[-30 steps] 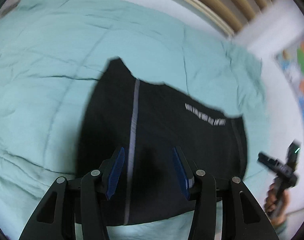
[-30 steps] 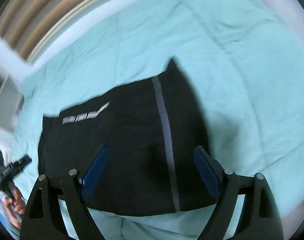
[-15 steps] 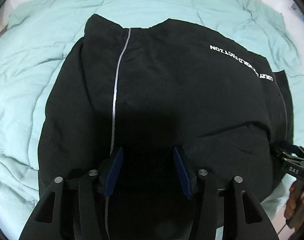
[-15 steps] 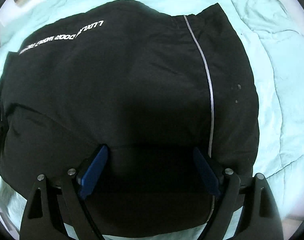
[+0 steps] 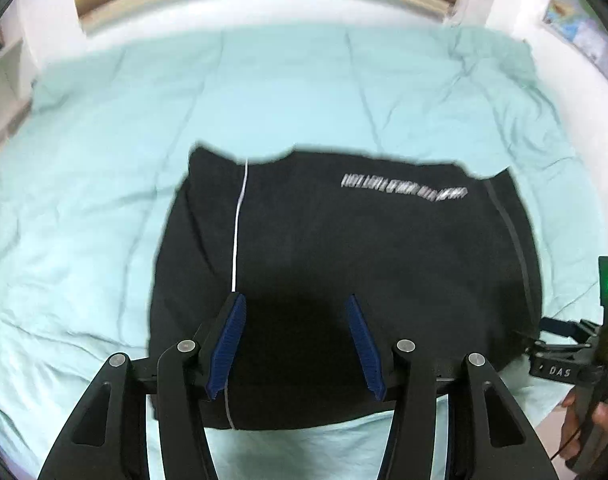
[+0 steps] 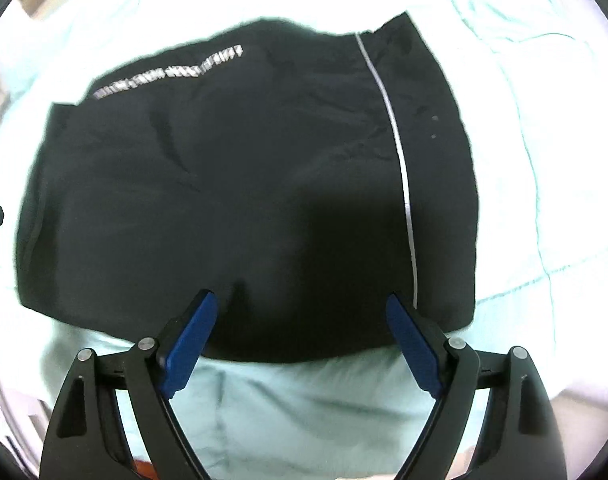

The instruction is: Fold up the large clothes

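The white lettering (image 5: 403,192) on the black garment (image 5: 343,264) smears into streaks, unreadable from the left wrist, and it is just as blurred from the right wrist. The right gripper (image 5: 571,364) shows only partly at the left view's right edge, its fingers not clear, the hand (image 5: 591,420) below it cut off. In the right view, the garment's near edge dips behind the blue pads (image 6: 192,340). The quilt (image 6: 543,80) glares white toward the far corners, detail lost.
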{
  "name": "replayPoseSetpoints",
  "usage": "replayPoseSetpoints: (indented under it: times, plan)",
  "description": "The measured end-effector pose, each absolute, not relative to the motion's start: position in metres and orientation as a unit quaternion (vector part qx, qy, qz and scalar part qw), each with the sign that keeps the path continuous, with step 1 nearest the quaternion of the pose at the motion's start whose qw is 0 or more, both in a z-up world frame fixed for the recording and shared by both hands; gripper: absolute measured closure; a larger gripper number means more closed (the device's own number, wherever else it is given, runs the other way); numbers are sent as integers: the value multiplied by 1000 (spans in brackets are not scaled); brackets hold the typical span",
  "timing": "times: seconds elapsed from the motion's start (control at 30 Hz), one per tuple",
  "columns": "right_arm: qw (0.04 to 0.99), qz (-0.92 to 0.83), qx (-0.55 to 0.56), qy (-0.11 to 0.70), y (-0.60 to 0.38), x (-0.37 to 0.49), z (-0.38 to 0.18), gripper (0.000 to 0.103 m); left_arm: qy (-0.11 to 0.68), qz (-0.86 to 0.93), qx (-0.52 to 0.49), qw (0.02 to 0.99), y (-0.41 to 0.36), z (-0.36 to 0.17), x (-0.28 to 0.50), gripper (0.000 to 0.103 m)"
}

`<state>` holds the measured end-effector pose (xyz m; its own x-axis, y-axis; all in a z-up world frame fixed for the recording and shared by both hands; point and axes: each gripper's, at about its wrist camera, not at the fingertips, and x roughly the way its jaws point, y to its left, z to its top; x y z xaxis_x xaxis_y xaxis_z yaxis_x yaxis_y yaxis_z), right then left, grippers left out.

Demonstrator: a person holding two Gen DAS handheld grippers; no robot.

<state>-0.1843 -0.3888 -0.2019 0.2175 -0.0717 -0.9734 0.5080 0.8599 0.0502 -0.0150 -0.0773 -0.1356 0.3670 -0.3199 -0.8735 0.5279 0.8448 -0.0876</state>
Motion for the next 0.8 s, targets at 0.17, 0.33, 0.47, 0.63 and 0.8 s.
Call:
replayPoseSetpoints:
  times: [0.17, 0.33, 0.47, 0.63, 0.8]
  plan:
    - [785, -205, 175, 557, -378, -190, -138, 15, 454, -238, 116, 851, -82, -78, -36, 48]
    - [816, -222, 166, 507, -362, -199, -76, 15, 424, -242, 102, 867, -80, -33, -55, 45]
    - [837, -229, 137, 478, -342, -188, -48, 15, 394, -225, 93, 887, -78, -4, -64, 43]
    - [854, -239, 110, 450, -331, -188, -13, 15, 382, -222, 58, 895, -73, 20, -65, 40]
    - [862, -232, 107, 438, -328, -188, 1, 14, 393, -212, 29, 894, -67, 29, -65, 40]
